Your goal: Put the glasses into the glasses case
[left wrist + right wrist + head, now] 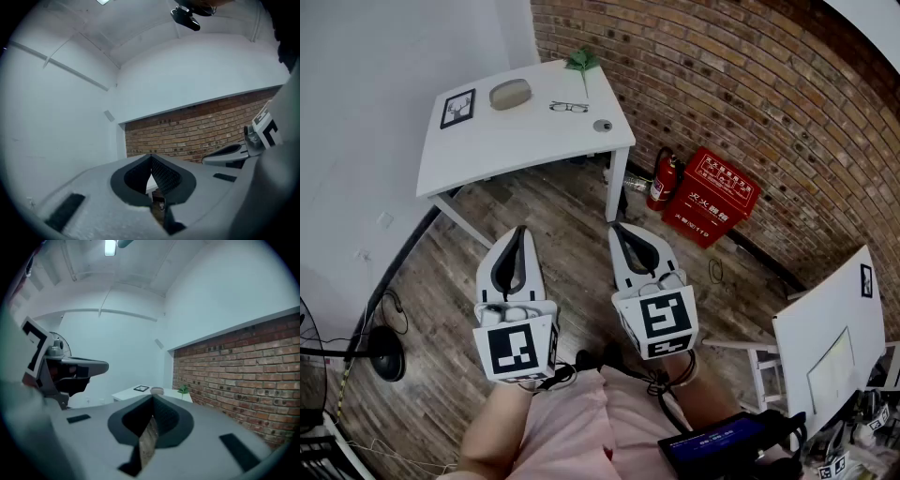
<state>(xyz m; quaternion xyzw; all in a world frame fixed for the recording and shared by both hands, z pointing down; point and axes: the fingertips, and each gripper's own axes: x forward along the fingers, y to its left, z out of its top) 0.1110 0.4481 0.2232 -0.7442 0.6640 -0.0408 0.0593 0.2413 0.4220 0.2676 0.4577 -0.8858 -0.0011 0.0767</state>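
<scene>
The dark-rimmed glasses (569,107) lie on the white table (534,141) at the far side of the room. To their left rests the beige oval glasses case (510,93), also seen small in the right gripper view (157,390). Both grippers hang over the wooden floor, well short of the table. My left gripper (521,228) is shut with nothing in it, its tips meeting in its own view (151,158). My right gripper (619,226) is likewise shut and empty (152,399). They point side by side toward the table.
On the table also sit a framed picture (457,108), a green plant (581,61) and a small round object (602,125). A fire extinguisher (662,180) and a red box (711,195) stand by the brick wall. A second white table (834,337) is at right, a fan base (384,352) at left.
</scene>
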